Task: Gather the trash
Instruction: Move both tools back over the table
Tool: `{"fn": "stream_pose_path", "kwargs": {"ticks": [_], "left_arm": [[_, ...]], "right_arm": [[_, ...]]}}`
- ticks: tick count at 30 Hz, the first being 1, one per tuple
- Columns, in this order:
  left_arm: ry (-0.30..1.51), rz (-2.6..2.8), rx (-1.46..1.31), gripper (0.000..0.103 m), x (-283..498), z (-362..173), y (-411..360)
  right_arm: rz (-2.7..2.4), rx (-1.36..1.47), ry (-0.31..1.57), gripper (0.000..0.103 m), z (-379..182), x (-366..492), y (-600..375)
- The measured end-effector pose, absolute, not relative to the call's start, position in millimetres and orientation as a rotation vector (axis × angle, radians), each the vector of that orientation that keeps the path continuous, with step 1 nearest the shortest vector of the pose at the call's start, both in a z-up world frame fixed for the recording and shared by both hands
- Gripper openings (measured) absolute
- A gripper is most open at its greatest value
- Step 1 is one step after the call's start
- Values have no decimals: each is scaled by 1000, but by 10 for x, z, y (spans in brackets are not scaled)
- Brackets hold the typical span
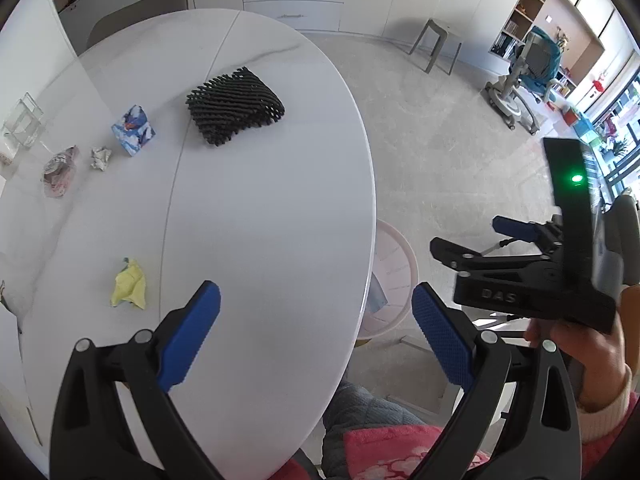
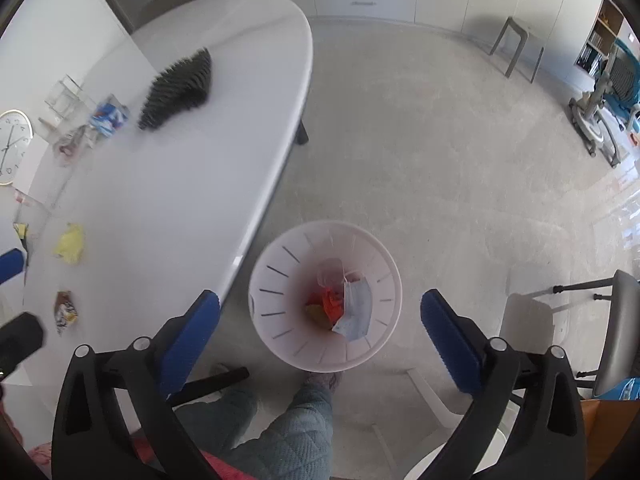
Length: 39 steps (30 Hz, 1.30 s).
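Observation:
My left gripper (image 1: 316,296) hangs open and empty over the front edge of the white oval table (image 1: 260,200). On the table lie a yellow crumpled paper (image 1: 129,288), a black foam net (image 1: 236,108), a small blue patterned box (image 1: 133,130), a white paper ball (image 1: 101,159) and a pink wrapper (image 1: 60,172). My right gripper (image 2: 320,300) is open with nothing between its fingers, directly above the white bin (image 2: 280,264) on the floor. In the bin lie a face mask (image 2: 354,308) and red wrappers (image 2: 330,304). A brown wrapper (image 2: 66,312) lies near the table's front.
A clear glass box (image 1: 24,124) and a round clock (image 2: 12,148) stand at the table's left side. A grey stool (image 1: 436,44) is by the far cabinets, and a grey seat (image 2: 616,320) stands right of the bin. The person's quilted legs (image 2: 296,420) are below.

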<state>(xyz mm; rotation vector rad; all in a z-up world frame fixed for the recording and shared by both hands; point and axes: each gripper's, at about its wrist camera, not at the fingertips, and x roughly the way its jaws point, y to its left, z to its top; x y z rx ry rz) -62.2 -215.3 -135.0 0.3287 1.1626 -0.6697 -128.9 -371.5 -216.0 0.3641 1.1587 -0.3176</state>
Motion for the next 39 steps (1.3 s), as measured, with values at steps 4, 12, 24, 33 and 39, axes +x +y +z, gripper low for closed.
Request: {"fn": "stream_pose_path", "kwargs": {"ticks": [4,12,24,33,39], "left_arm": [[1138,-647,300,92,-563,-1239,-1934],[1108,-527,207,96,-289,-1046,-1221],[1127,-294,51,96,402,-1078,49],[1170,-182,-56,96,1157,-1310,494],[1224,-139,-181,96,1766,-1596,527]], "right_arm": [[-309,339,1112,100,-1819,-1253,-3550],[-255,249,1025,100,-1305,-978,-3091],[-98,172,994,100,-1229,-160,-2173],[-15,136,1012,100,-1376,630,-1794],[-14,127,1030,100,-1588,1117,-1770]]}}
